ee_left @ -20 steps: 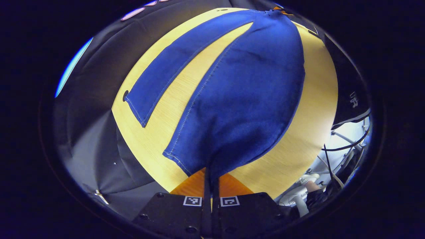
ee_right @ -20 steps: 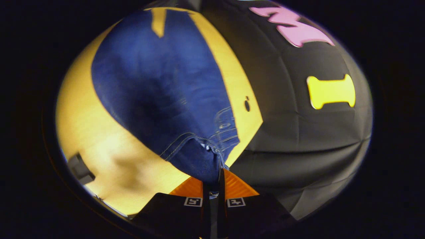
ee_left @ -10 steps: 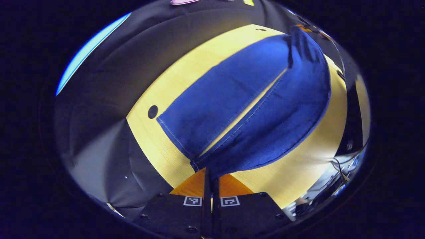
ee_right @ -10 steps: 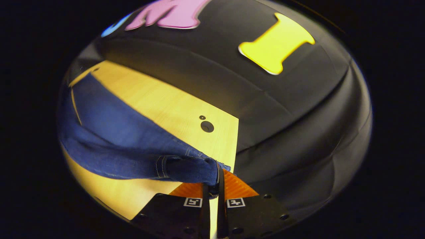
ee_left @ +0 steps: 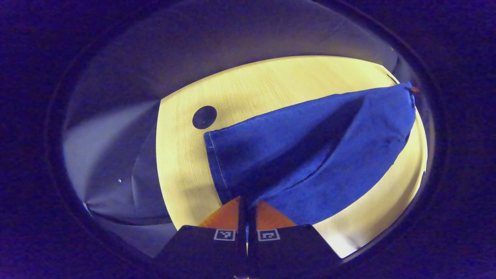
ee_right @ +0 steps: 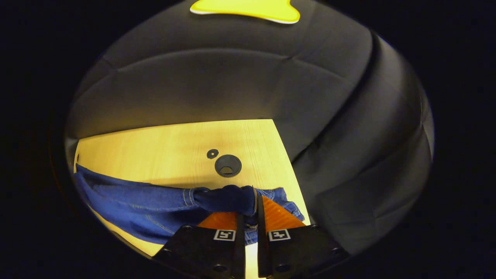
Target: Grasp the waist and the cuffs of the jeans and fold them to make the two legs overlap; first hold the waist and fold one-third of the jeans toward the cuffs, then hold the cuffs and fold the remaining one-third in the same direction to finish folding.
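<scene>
Blue jeans (ee_left: 310, 155) draped over the table (ee_left: 271, 81), one leg laid on top of the other, hemmed cuff edge (ee_left: 215, 162) just ahead and to the left of the left tool (ee_left: 247, 201). Pinched at the cuff end between the left tool's fingers, pressed together on the cloth. Stretching away forward and to the right from there, upper layer lifted a little off the lower one, dark shadow in the fold between. At the far right end, a small orange tip touching the cloth, too small to identify.

In the right gripper view, waist end of the jeans (ee_right: 155, 201) bunched and gripped in the right tool (ee_right: 254, 209), fingers closed on a thick roll of denim with seam stitching showing just to its left. Rest of the cloth trailing off to the left, low over the table (ee_right: 162, 143).

Round black hole (ee_left: 204, 116) in the tabletop ahead-left of the left tool, just beyond the cuff. Similar black grommet (ee_right: 228, 165) with a smaller dot (ee_right: 212, 153) beside it straight ahead of the right tool, clear of the denim. Dark cloth wall (ee_right: 232, 77) beyond the table's far edge.
</scene>
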The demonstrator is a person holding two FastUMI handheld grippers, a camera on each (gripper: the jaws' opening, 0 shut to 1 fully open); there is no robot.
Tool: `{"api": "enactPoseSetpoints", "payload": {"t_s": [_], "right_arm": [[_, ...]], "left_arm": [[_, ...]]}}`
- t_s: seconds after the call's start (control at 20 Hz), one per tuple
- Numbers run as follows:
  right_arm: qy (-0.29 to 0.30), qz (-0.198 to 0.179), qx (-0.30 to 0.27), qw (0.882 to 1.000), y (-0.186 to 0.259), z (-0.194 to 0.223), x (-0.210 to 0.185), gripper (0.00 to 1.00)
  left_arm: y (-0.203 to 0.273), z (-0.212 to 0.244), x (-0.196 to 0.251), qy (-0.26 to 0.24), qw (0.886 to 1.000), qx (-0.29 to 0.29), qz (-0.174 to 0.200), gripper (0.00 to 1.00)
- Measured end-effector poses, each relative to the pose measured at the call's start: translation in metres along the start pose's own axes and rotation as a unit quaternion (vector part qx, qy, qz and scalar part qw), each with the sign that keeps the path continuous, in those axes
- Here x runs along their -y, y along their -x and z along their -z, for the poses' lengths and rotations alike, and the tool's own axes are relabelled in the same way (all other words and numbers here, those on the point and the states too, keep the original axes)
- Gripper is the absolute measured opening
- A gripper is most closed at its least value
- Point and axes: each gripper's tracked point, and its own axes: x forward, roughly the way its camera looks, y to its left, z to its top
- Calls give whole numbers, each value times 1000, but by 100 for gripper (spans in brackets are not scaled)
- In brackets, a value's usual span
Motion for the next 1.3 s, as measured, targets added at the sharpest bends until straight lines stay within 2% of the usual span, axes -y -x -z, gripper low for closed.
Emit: {"api": "enactPoseSetpoints", "payload": {"t_s": [0.05,0.1,0.25,0.3,0.35,0.4,0.45,0.55,0.65,0.75,0.85,0.95,1.1,1.3], "right_arm": [[1,5,1,1000,11,-2,0,13],[-3,7,0,1000,24,-4,-3,31],[-41,-5,40,998,64,-13,-8,87],[-52,-8,55,997,81,-14,-7,86],[-64,-6,72,995,87,-13,-5,88],[-80,-8,87,993,98,-11,-7,95],[-95,-11,99,991,114,-4,-4,97],[-114,-7,114,987,138,8,1,100],[-135,3,124,983,145,19,4,100],[-164,10,129,978,149,32,11,99],[-208,28,125,970,145,48,24,99],[-270,39,120,954,130,57,37,99],[-300,65,104,946,108,71,58,98],[-357,49,97,928,79,63,61,98]], "left_arm": [[-1,-7,5,9,1000,19,2,10],[-4,-11,8,17,999,37,9,14],[19,-30,16,53,993,106,10,99],[33,-40,14,68,987,142,3,95],[52,-51,16,82,980,183,-5,98],[67,-60,14,96,970,224,-16,98],[86,-68,13,107,960,258,-30,98],[118,-73,16,120,942,311,-48,98],[140,-71,15,133,925,349,-68,98],[157,-65,27,147,910,381,-70,98],[175,-60,55,167,898,403,-49,99],[189,-49,93,182,895,405,-31,98],[190,-28,129,203,894,399,-18,98],[173,-14,162,179,914,363,-2,100]]}}
